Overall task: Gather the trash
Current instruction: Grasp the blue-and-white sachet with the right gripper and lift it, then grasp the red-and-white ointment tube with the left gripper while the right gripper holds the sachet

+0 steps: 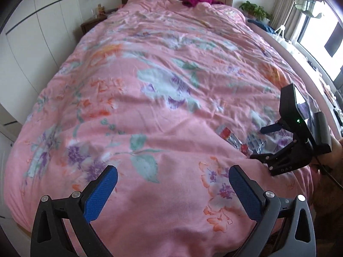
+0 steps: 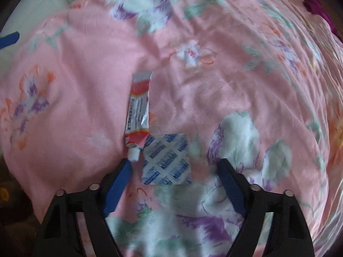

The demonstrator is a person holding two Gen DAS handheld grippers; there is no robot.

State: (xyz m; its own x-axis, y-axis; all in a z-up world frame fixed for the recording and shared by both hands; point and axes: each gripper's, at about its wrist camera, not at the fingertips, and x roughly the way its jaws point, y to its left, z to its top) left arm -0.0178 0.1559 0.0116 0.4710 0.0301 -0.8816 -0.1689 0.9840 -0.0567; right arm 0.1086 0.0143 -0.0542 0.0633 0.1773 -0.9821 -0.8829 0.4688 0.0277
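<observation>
On the pink floral quilt (image 2: 90, 98), a crinkled ointment tube (image 2: 138, 111) touches a flat square blue-printed sachet (image 2: 166, 160); right tongs (image 2: 174, 167) straddle the sachet, parted. Left tongs (image 1: 173, 172) parted, empty.

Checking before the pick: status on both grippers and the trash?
Left gripper open, empty, over bare quilt. Right gripper open, poised above blue-white sachet. Squeezed tube touches the sachet's corner. Nothing in the way.
</observation>
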